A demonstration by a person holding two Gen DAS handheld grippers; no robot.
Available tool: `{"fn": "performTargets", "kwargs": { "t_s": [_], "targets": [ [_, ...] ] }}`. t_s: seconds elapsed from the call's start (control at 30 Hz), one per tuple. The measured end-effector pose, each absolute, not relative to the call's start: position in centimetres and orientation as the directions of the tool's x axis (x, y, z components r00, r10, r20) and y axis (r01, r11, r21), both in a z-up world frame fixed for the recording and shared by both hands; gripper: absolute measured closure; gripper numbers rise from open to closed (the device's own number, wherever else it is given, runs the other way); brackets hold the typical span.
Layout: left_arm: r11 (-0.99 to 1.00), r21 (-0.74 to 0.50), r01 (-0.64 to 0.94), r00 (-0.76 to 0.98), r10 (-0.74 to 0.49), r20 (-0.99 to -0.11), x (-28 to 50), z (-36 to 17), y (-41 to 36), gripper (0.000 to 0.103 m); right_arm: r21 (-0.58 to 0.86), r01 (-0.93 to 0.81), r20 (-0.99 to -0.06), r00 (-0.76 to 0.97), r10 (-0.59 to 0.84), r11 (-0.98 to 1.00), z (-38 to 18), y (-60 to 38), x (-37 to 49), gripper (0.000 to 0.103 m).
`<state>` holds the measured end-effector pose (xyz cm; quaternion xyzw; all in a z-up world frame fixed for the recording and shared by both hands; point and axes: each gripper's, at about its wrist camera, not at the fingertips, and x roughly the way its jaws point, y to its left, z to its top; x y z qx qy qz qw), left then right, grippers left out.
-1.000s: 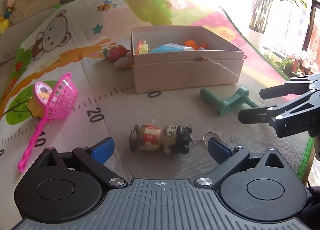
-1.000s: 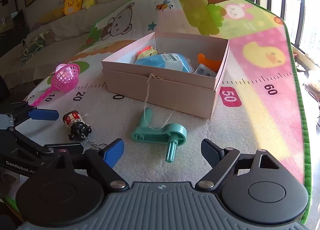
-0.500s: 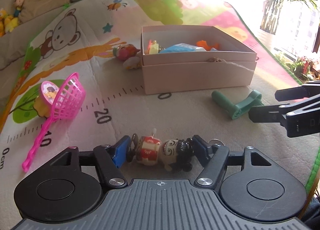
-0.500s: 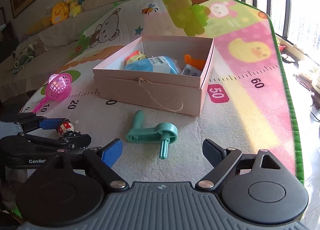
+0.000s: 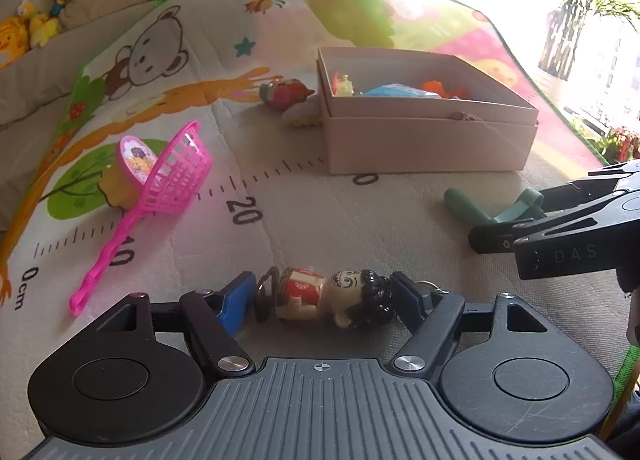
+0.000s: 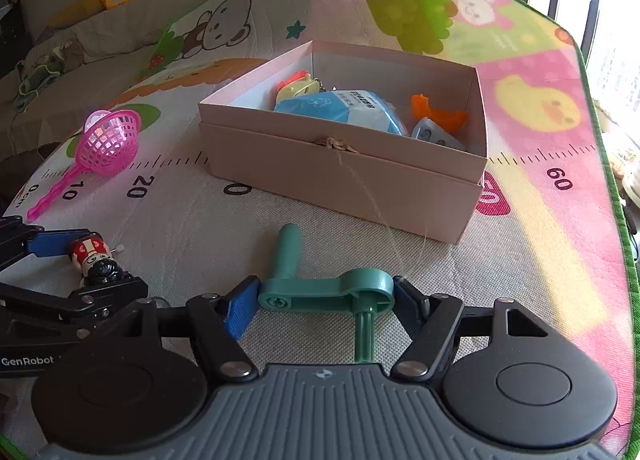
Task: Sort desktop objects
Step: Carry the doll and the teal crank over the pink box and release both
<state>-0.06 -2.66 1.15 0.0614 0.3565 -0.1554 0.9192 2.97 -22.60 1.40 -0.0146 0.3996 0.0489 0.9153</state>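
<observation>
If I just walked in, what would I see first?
A little doll keychain lies between the left gripper pads at the near edge of the mat. A green crank handle sits between the right gripper pads, whose jaws have just been closing. Behind both stands an open pink box with toys inside.

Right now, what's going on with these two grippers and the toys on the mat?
A person is sorting toys into the pink box. The left gripper is shut on the little figurine keychain, lying on the mat. The right gripper has just been closing around the green crank handle, and its pads now touch both ends. The box already holds several items; the pink net scoop lies off to the side.
</observation>
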Motion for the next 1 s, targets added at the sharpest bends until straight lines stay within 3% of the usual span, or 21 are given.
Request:
{"fn": "performTargets", "kwargs": {
  "t_s": [0.23,0.5,0.7,0.9,1.0],
  "targets": [
    [0.93,-0.011,0.368,0.71,-0.289,-0.642,-1.8,2.2,-2.4,0.032,0.084,-0.223,-0.744,0.634,0.21,0.971,4.1,-22.1,0.7,0.032],
    [0.91,0.022,0.415,0.806,-0.356,-0.472,-2.4,9.4,-3.0,0.032,0.127,-0.263,-0.591,0.754,0.286,0.956,12.8,-24.0,-1.1,0.032],
    [0.89,0.08,0.449,0.836,-0.387,-0.388,-0.3,13.4,-6.0,0.032,0.057,-0.222,-0.459,0.86,0.223,0.973,18.0,-26.6,-0.6,0.032],
    [0.864,0.082,0.497,0.802,-0.421,-0.424,5.4,13.1,-11.2,0.032,0.025,-0.111,-0.443,0.89,0.111,0.993,19.0,-29.7,3.4,0.032],
    [0.85,0.012,0.527,0.774,-0.474,-0.42,8.8,12.8,-12.9,0.031,0.049,-0.07,-0.452,0.888,0.084,0.996,19.3,-31.4,5.9,0.032]
  ]
}}
